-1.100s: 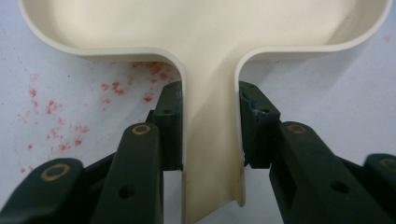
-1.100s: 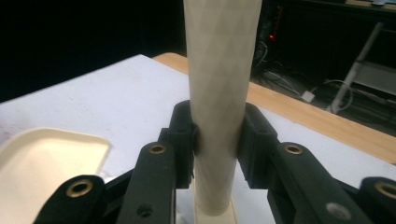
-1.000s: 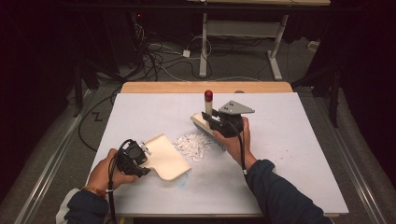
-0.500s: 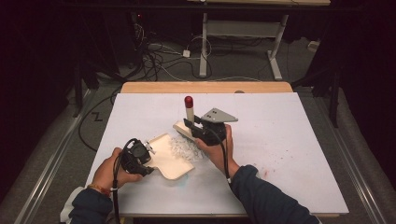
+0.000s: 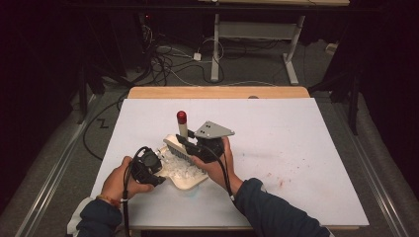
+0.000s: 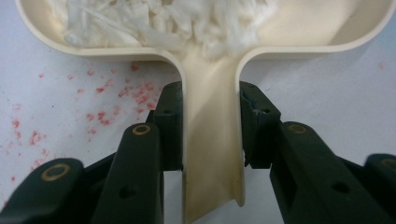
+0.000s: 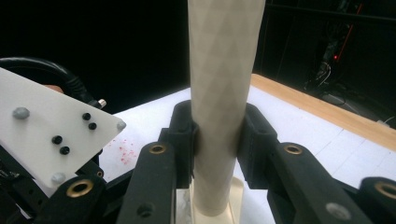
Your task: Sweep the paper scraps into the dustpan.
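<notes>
Two grippers meet over one dustpan (image 5: 185,178) at the near left of the tabletop (image 5: 296,148). From the high view, I have the left gripper (image 5: 157,170) pinching the pan's handle from the near-left side, while the right gripper (image 5: 184,143) holds the brush (image 5: 180,148) upright, its red-capped handle rising and its bristle head at the pan's far rim, just beyond the white shreds (image 5: 180,170).

Left gripper view: my left gripper (image 6: 210,126) is clamped across the cream handle, whose long axis runs straight ahead into the pan (image 6: 299,32); the shreds (image 6: 163,21) lie heaped inside its mouth.

Right gripper view: my right gripper (image 7: 217,133) squeezes the brush handle (image 7: 224,93), which stands vertical between the jaws; the next stroke, I judge, must pull toward the left hand.
</notes>
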